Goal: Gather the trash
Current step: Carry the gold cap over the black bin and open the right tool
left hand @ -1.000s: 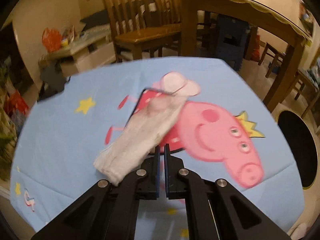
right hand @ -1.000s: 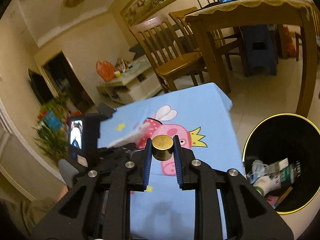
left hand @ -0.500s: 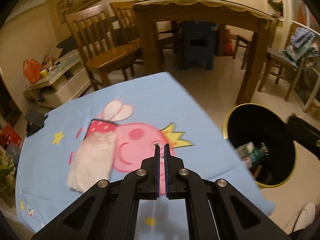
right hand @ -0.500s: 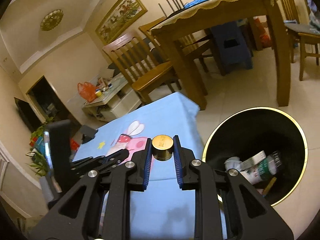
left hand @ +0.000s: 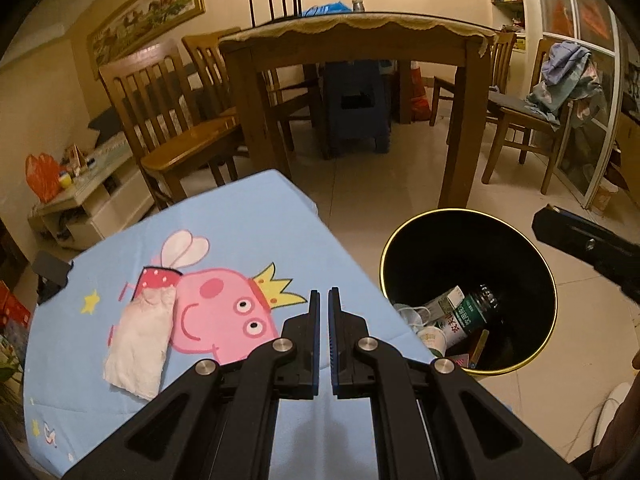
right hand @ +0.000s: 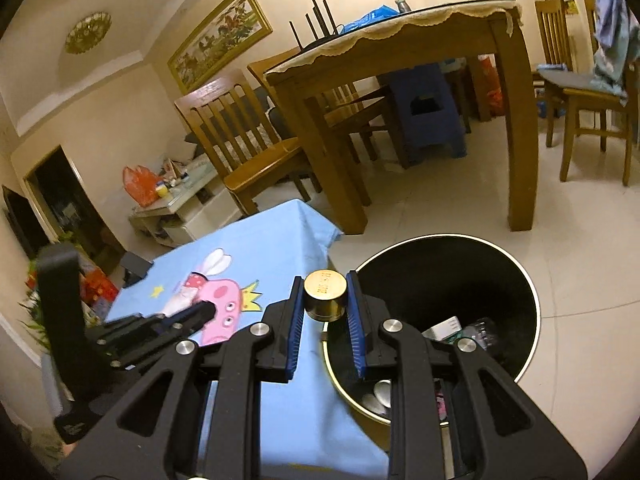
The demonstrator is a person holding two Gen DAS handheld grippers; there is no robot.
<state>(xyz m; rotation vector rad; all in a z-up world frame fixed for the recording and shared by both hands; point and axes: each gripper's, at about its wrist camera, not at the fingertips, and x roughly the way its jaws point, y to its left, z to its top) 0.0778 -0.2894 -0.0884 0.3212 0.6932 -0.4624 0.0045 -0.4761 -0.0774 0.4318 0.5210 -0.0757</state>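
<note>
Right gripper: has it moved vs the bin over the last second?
Yes. The right gripper, shut on the brass cap, has swung from over the blue tablecloth toward the black trash bin, now at its rim.

I am viewing the left gripper [left hand: 323, 300] and the right gripper [right hand: 326, 284]: both are showing matte black linkage arms with triangular cut-outs, round silver screws at the pivots, and flat fingers carrying ribbed blue pads [right hand: 295, 332].

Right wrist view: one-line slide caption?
Right hand-held gripper holds a gold cap at the rim of the black trash bin, beside the blue cartoon tablecloth.
</note>
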